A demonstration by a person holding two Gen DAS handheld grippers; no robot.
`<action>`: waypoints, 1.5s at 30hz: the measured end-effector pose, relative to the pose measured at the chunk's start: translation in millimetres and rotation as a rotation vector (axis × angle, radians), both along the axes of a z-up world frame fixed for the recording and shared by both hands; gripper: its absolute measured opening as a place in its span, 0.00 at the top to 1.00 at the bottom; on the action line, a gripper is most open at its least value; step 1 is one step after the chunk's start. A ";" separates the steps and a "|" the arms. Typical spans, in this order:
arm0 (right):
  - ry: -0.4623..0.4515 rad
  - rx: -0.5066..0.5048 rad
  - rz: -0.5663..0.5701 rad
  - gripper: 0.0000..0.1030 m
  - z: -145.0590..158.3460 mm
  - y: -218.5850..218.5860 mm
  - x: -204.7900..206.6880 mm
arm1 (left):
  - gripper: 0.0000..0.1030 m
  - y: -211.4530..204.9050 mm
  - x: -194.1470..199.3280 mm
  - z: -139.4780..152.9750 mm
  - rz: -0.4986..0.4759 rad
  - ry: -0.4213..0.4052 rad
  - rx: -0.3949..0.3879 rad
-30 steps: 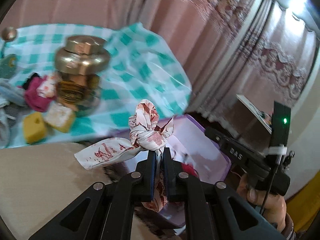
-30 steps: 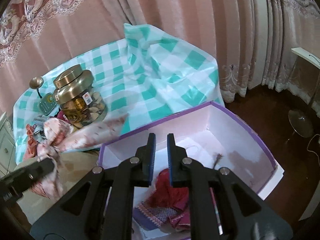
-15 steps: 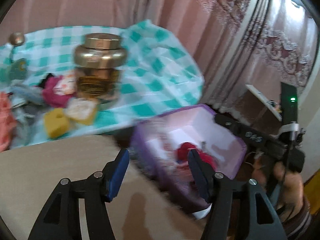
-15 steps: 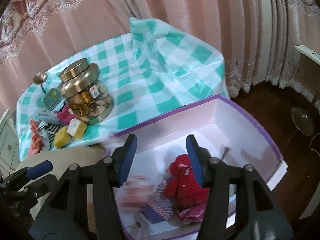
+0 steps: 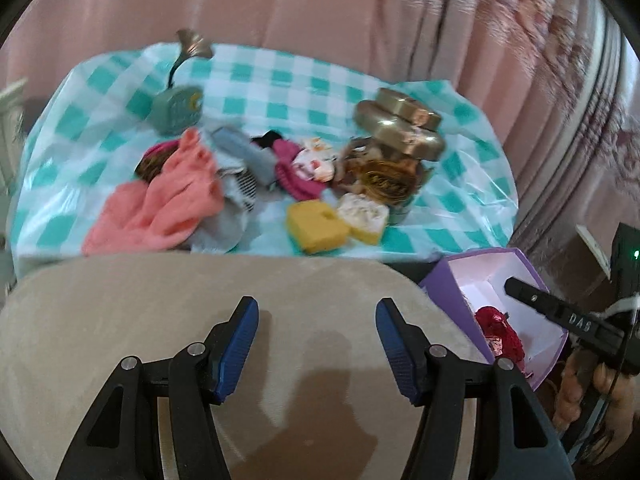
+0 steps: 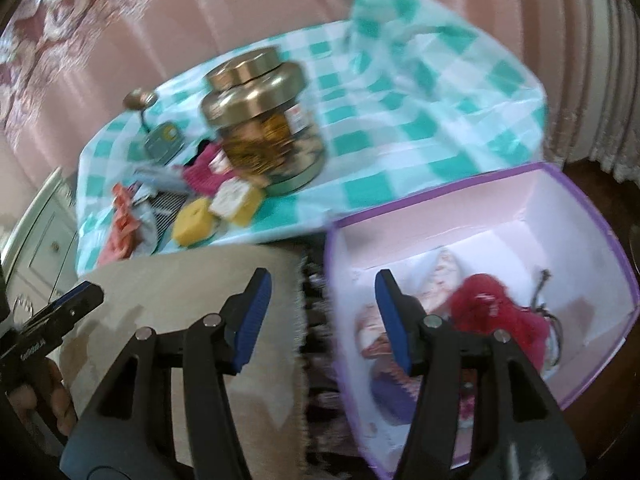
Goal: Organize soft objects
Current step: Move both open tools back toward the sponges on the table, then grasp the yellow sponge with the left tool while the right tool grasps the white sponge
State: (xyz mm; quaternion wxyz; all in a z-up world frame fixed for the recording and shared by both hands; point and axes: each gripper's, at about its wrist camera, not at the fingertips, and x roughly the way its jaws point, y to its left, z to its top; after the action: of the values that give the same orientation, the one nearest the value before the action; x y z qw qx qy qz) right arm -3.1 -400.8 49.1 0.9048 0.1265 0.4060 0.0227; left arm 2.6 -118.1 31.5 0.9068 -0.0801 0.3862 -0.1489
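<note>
My left gripper (image 5: 316, 320) stands open and empty over a beige cushioned top (image 5: 180, 312). Beyond it a pile of soft things lies on the checked cloth (image 5: 280, 88): a pink cloth (image 5: 168, 200), a grey sock (image 5: 244, 152), a magenta piece (image 5: 292, 172) and two yellow sponges (image 5: 316, 228). My right gripper (image 6: 323, 284) hangs over the left rim of the purple box (image 6: 592, 208). Its jaws are opening with nothing between them. In the box lie a red knit item (image 6: 492, 312) and a white-and-red patterned scarf (image 6: 444, 276).
A glass jar with a gold lid (image 6: 264, 120) stands on the cloth beside the sponges. A teal gadget with a gold leaf ornament (image 5: 176, 108) sits at the back. Pink curtains hang behind, and a white cabinet (image 6: 44, 232) stands at the left.
The left gripper let go of the patterned scarf, which now lies in the box. Both grippers went from shut to open and swung left, away from the box and toward the beige top.
</note>
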 end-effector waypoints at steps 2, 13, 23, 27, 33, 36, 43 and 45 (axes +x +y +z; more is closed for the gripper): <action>0.012 0.000 0.027 0.43 -4.7 13.0 5.2 | 0.40 4.9 1.5 -2.4 0.003 0.009 -0.018; 0.035 0.026 0.100 0.37 -14.5 48.2 36.6 | 0.40 -2.4 24.8 -5.2 -0.032 0.070 -0.037; 0.049 0.023 0.093 0.31 -18.2 61.2 58.5 | 0.37 -25.5 99.7 -25.3 -0.047 0.231 -0.049; 0.071 0.039 0.081 0.31 -23.1 59.6 66.7 | 0.36 -35.5 129.0 -35.9 -0.032 0.301 -0.044; 0.106 0.048 0.041 0.30 -30.3 55.4 76.4 | 0.34 -44.7 153.6 -48.9 -0.002 0.372 -0.048; 0.109 0.035 0.022 0.29 -30.0 55.3 80.2 | 0.34 -48.7 161.0 -55.8 0.014 0.401 -0.033; 0.100 0.006 0.015 0.26 -25.4 67.6 94.4 | 0.52 -51.8 168.5 -60.9 0.039 0.406 0.007; 0.108 0.019 -0.001 0.25 -25.4 69.7 100.6 | 0.53 -48.3 167.0 -59.5 0.041 0.400 -0.013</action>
State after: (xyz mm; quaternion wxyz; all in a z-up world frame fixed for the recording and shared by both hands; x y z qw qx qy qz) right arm 97.5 -331.1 23.7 0.8802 0.1363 0.4542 0.0194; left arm 169.6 -166.3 -28.0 0.8142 -0.1217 0.5562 -0.1139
